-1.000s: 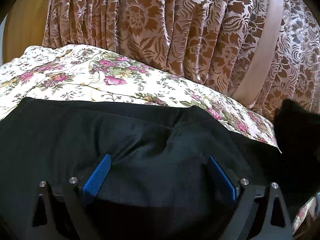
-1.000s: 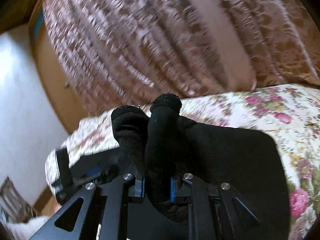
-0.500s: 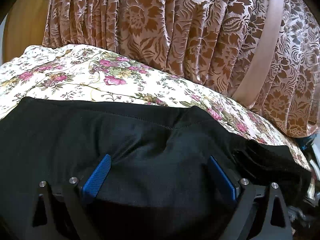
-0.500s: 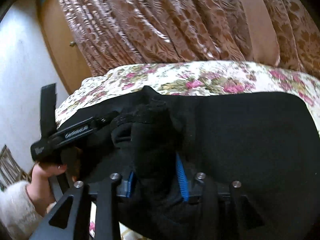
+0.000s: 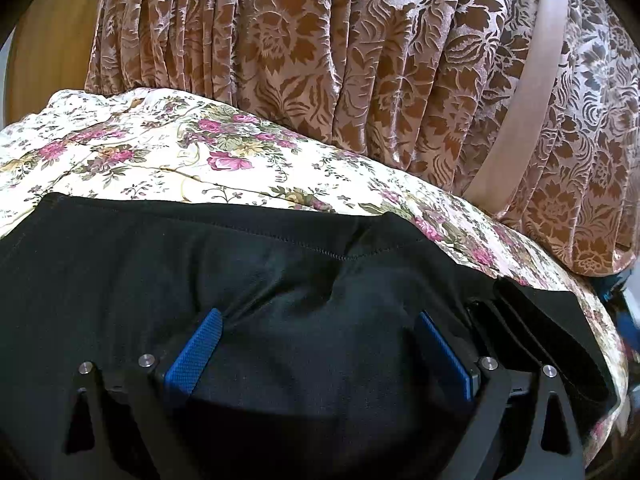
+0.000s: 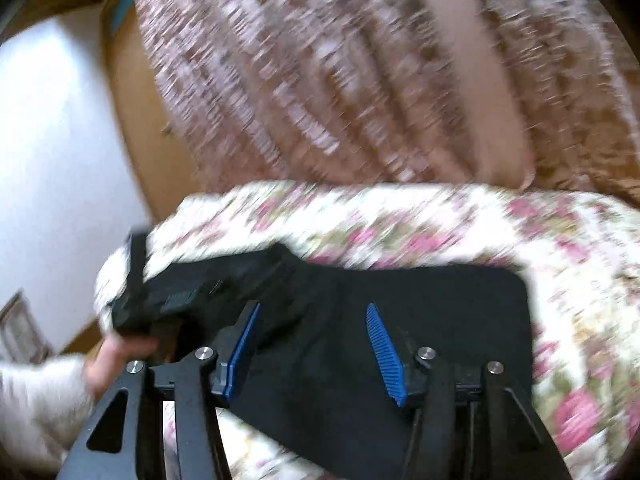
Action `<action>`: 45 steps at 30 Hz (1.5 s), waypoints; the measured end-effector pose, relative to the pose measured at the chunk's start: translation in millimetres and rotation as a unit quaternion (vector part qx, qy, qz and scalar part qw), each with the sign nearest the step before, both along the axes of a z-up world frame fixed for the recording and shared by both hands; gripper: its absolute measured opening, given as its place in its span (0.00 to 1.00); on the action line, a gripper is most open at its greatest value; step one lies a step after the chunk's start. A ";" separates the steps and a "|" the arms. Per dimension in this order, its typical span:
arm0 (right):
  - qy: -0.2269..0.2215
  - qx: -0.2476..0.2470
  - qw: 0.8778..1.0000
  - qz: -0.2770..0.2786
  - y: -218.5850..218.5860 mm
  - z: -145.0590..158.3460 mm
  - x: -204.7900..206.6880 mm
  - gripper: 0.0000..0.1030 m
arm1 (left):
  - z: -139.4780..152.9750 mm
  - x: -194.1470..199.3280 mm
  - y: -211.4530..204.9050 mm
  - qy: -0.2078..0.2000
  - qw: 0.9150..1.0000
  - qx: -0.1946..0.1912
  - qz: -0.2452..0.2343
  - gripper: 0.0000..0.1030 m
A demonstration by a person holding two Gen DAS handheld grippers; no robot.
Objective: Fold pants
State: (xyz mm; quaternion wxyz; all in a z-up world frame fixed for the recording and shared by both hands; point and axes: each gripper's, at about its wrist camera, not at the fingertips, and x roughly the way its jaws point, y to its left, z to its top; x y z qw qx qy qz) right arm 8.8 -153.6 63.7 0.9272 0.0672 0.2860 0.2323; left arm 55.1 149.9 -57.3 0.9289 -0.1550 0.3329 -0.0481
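Note:
Black pants (image 5: 280, 288) lie folded on a floral bedspread (image 5: 160, 160). My left gripper (image 5: 316, 316) is open, its blue pads pressed down on the black cloth, which bulges up between them. In the right wrist view, which is blurred by motion, the pants (image 6: 420, 320) lie flat on the bedspread (image 6: 400, 228). My right gripper (image 6: 312, 308) is open and empty just above the cloth. The left gripper's black body (image 6: 180, 300) and the hand that holds it (image 6: 120, 356) show at the left.
A brown floral curtain (image 5: 360, 60) with a plain pink tieback hangs behind the bed. A wooden door (image 5: 48, 40) and white wall (image 6: 52, 140) are at the left. The bed's edge drops off at the right in the left wrist view.
My right gripper was shut on a bunched fold of the pants. It has laid the fold down beside my left gripper, opened and pulled back. The left gripper has not moved.

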 end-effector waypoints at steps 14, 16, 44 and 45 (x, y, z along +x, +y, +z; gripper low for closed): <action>0.055 -0.040 0.995 -0.073 -41.7 -61.4 50.7 0.44 | 0.6 -1.8 2.0 -0.006 1.000 -0.012 0.001 0.94; 0.051 -0.036 0.995 -0.071 -42.4 -61.3 49.1 0.44 | 2.4 -3.0 2.5 -0.007 1.000 -0.019 0.006 0.94; 0.038 -0.068 0.996 0.036 7.3 -26.4 34.8 0.42 | -1.5 -16.5 3.1 -0.032 0.999 -0.032 0.022 0.94; 0.038 -0.058 0.997 0.016 -5.1 -23.2 38.4 0.42 | -1.6 -16.9 3.0 -0.032 0.999 -0.032 0.023 0.94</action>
